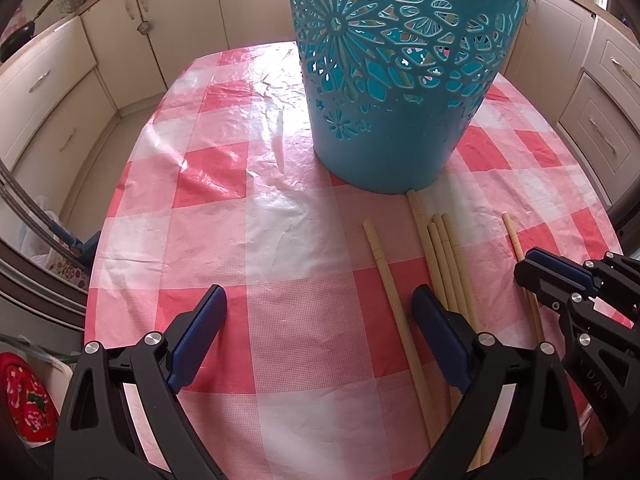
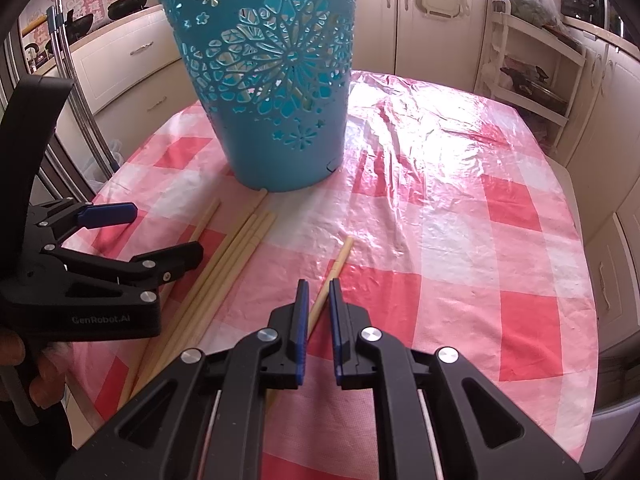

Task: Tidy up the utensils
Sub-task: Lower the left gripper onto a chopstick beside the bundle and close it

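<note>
Left hand-held gripper (image 1: 320, 312) hovers with its jaws spread wide and nothing held, one loose chopstick (image 1: 394, 300) lying between them on the checked counter (image 1: 224, 240). Right hand-held gripper (image 2: 318, 300) has its jaws nearly closed around a single chopstick (image 2: 338, 262) — whether the pads actually touch it I cannot tell. A chopstick bundle (image 2: 236, 248) lies just in front of the teal cut-out basket (image 2: 276, 80) — one tip touches its base.

Bright daylight is falling from beyond the jaws, glaring white off the glossy pink-and-white checked plastic tablecloth (image 1: 256, 92) (image 2: 420, 120) ahead of them. The tall teal perforated plastic basket (image 1: 400, 80) (image 2: 276, 80) is casting a soft shadow toward the jaws. Fisheye distortion is bending the cream kitchen cabinets (image 1: 60, 92) (image 2: 612, 128) at both edges; focus is staying sharp.
</note>
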